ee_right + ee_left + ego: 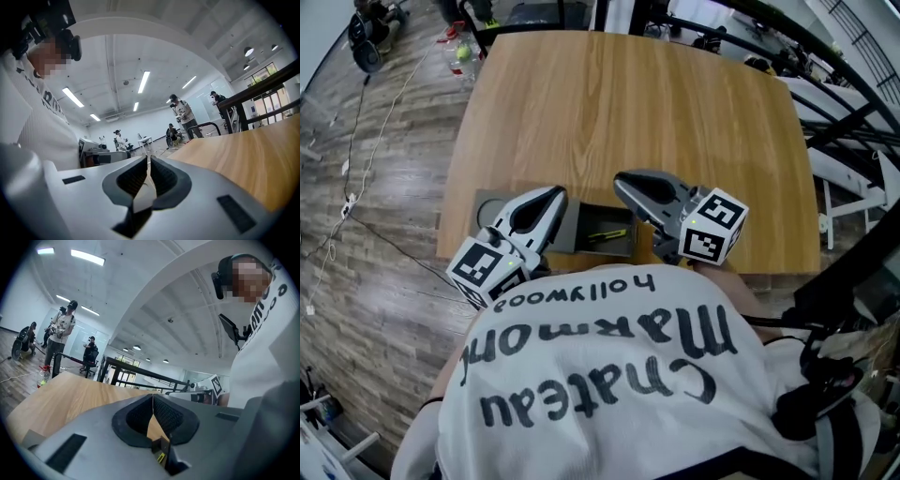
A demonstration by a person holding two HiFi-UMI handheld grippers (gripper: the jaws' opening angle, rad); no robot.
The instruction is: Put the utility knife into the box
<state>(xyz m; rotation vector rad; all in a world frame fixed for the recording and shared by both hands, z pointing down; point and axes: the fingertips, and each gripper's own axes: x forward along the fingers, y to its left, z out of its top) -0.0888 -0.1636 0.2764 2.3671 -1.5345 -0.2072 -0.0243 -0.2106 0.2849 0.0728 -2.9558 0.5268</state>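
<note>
Both grippers are empty. The left gripper (153,395) has its jaws closed, with the ribbed pads meeting at the tips. The right gripper (148,158) has its jaws drawn together to a thin slit with nothing in it.

The utility knife (605,234) lies inside the open box (623,246). It sits between the two gripper bodies, below the jaws and back from the tips. In the left gripper view, a spot of yellow below the jaw throat is probably part of it.

We judge the knife to be light and rigid, with a smooth plastic shell that could slip under a weak grip. If it needs reseating, we take it across the middle of the handle, away from the blade end. It looks like a slim yellow and black bar lying at a slant on the dark box floor, so we judge the placement done.

Beyond the jaw tips, the wooden table (628,112) extends outward.
</note>
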